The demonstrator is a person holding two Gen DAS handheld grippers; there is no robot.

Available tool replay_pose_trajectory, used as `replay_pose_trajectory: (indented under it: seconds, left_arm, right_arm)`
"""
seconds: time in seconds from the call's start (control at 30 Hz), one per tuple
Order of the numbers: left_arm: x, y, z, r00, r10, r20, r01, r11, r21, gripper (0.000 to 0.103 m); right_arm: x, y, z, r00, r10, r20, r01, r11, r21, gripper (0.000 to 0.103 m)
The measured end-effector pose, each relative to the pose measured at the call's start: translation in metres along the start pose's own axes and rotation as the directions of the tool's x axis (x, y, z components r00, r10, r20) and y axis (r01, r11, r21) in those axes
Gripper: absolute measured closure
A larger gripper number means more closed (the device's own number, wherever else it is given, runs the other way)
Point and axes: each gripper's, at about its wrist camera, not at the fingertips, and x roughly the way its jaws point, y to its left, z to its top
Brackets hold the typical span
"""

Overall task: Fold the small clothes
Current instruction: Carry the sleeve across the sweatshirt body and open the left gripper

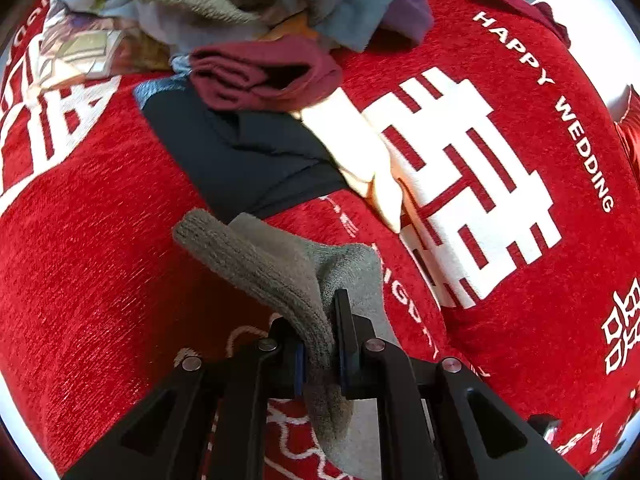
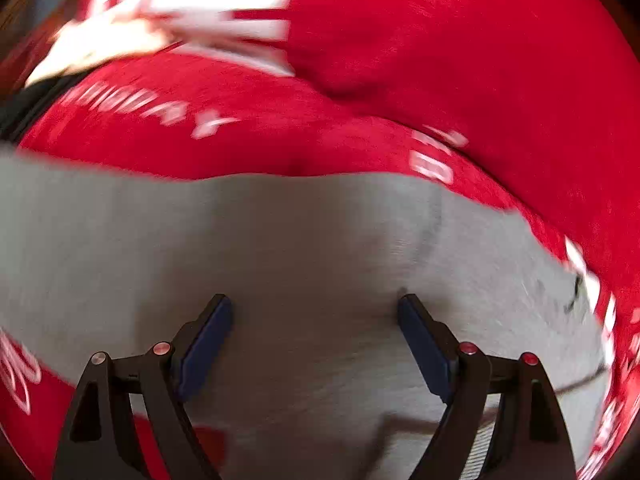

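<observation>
Grey knitted sock: item one, and the one I have in hand. My left gripper has its jaws clenched on a fold of it, the fabric pinched between the two blue pads, with the ribbed end standing up and away from me and the rest trailing down below the jaws onto the red cloth. That cloth covers the surface and carries white printing, including the words HAPPY WEDDING and a large white double character. Item two: a dark navy garment, lying flat just beyond the sock. Item three: a pale cream piece, laid beside the navy one and overlapping its right edge. Item four: a maroon garment, loosely rolled, resting on the far edge of the navy one. Item five: a heap of unsorted clothes at the far end, in olive, grey-blue and purple, touching the maroon roll. In the right wrist view, which is blurred, my right gripper has its jaws released and spread wide, pointing down over a broad stretch of the same grey knit; both pads sit above the fabric with nothing pinched between them, though I cannot tell whether the tips touch it.
</observation>
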Motion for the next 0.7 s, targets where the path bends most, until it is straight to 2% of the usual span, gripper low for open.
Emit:
replay_pose_trajectory:
  seconds: [0.1, 0.23, 0.3, 0.4, 0.57, 0.7]
  left_arm:
    - [-0.010, -0.013, 0.001, 1.000, -0.003, 0.016, 0.002, 1.000, 0.027, 0.090]
    - [-0.030, -0.044, -0.004, 0.998, 0.007, 0.055, -0.012, 0.994, 0.104, 0.090]
    - [-0.038, -0.067, -0.012, 0.998, 0.012, 0.068, -0.023, 0.988, 0.156, 0.090]
    - [-0.042, -0.109, -0.033, 0.998, 0.013, 0.060, -0.028, 0.969, 0.247, 0.090]
    - [-0.047, -0.192, -0.091, 1.000, -0.026, 0.015, 0.018, 0.916, 0.401, 0.090]
    - [-0.053, -0.262, -0.153, 0.997, -0.073, -0.037, 0.081, 0.852, 0.517, 0.090]
  right_arm:
    - [-0.021, -0.010, -0.007, 0.999, 0.019, 0.045, -0.020, 1.000, 0.023, 0.016]
    - [-0.051, -0.065, -0.034, 0.997, 0.033, 0.075, -0.045, 0.985, 0.169, 0.016]
    - [-0.066, -0.097, -0.056, 0.996, 0.018, 0.086, -0.036, 0.976, 0.217, 0.016]
    - [-0.085, -0.152, -0.098, 0.996, -0.044, 0.077, 0.020, 0.959, 0.282, 0.016]
    - [-0.103, -0.227, -0.168, 0.996, -0.078, 0.040, 0.054, 0.907, 0.417, 0.016]
    - [-0.113, -0.270, -0.220, 0.996, -0.076, 0.036, 0.048, 0.861, 0.507, 0.016]
